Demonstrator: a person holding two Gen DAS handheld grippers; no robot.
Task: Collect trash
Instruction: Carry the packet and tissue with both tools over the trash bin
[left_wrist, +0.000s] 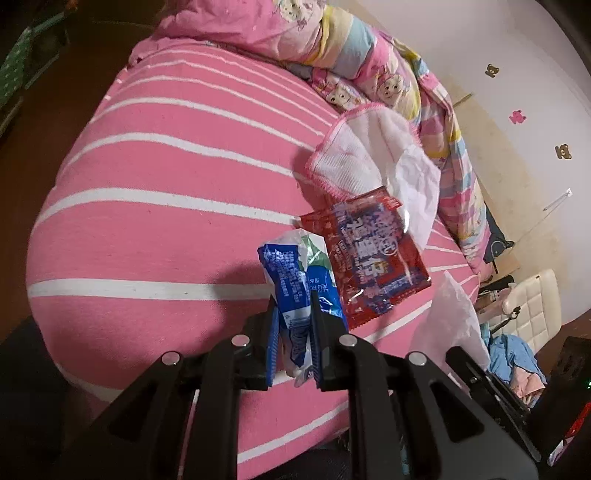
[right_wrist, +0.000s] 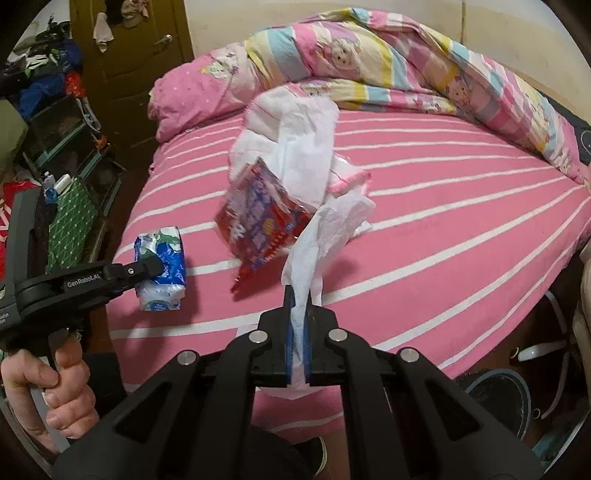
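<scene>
"GenRobot.AI" lettering marks left tool (right_wrist: 147, 271) gripping blue wrapper (right_wrist: 162, 266)

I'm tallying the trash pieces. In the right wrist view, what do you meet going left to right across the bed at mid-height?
Left gripper shut on the blue and white packet → red snack wrapper → white tissue held in the right gripper.

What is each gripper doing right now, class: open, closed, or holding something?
Left gripper: closed on the blue and white wrapper.
Right gripper: closed on the white tissue.
</scene>
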